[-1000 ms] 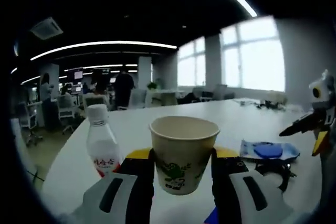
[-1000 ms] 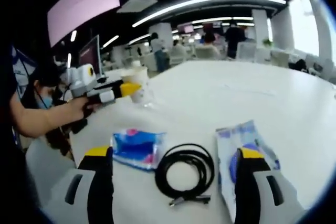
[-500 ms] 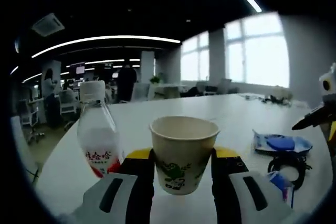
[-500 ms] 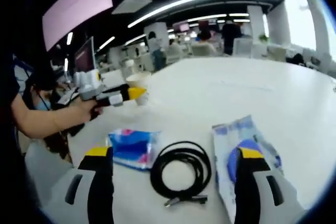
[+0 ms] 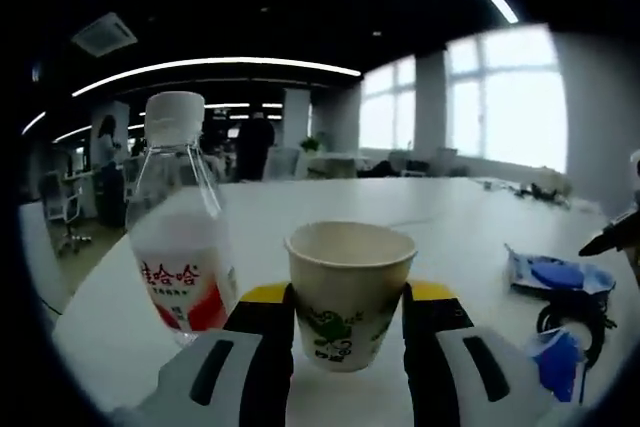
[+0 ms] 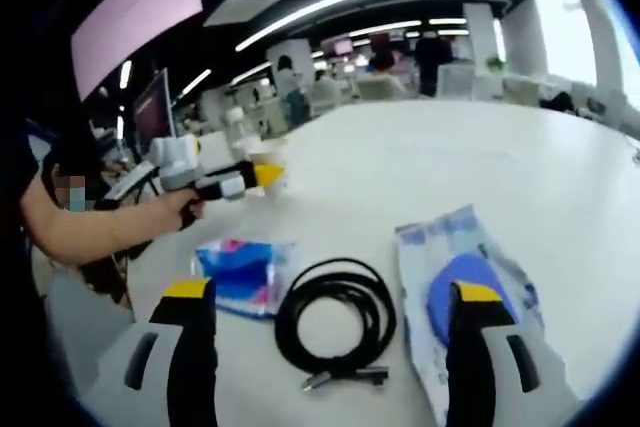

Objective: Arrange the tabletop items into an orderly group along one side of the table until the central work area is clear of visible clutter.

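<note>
We had the left gripper (image 5: pixel 347 322) clenched on the cup (image 5: pixel 350 292), its jaws pressed against both sides, with the bottle (image 5: pixel 178 237) standing upright just beside it near the desk (image 5: pixel 450 222) edge. In the right gripper view, the right gripper (image 6: pixel 330 297) stood released with its jaws wide apart above the desk, the coiled cable (image 6: pixel 335 317) lying between them, a blue packet (image 6: pixel 240 272) just beside the cable toward the left jaw and a clear bag (image 6: pixel 465 287) with a blue disc partly under the right jaw. Farther along the desk edge a hand (image 6: pixel 185 209) held the left gripper with the cup.
</note>
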`<move>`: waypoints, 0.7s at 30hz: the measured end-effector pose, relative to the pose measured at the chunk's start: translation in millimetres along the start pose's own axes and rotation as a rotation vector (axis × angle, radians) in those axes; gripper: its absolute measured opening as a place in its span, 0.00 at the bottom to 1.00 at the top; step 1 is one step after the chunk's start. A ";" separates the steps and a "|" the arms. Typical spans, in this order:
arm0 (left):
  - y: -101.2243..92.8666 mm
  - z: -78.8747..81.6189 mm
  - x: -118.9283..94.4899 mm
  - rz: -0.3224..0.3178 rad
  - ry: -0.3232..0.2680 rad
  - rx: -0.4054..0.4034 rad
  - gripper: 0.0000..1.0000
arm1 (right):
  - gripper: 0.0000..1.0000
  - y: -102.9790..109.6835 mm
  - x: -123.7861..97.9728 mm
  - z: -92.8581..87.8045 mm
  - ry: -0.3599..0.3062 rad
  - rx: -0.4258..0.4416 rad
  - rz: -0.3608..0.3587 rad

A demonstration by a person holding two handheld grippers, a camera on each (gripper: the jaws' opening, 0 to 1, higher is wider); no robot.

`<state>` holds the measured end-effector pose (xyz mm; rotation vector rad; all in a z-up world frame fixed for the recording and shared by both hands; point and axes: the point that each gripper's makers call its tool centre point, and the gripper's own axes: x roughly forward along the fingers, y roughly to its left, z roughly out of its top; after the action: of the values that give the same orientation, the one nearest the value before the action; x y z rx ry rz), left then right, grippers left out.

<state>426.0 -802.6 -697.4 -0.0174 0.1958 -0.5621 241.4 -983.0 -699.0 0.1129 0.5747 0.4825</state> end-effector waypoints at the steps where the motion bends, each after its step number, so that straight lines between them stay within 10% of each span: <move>1: 3.2 -2.8 2.6 0.004 0.003 0.000 0.40 | 0.95 -0.4 0.2 -0.6 0.001 0.001 -0.001; 21: 12.6 -22.2 17.8 0.047 0.026 -0.028 0.40 | 0.94 -2.8 1.2 -6.4 0.011 0.010 0.000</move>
<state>443.2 -800.6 -723.3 -0.0326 0.2289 -0.5129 239.8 -985.0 -705.6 0.1196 0.5878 0.4803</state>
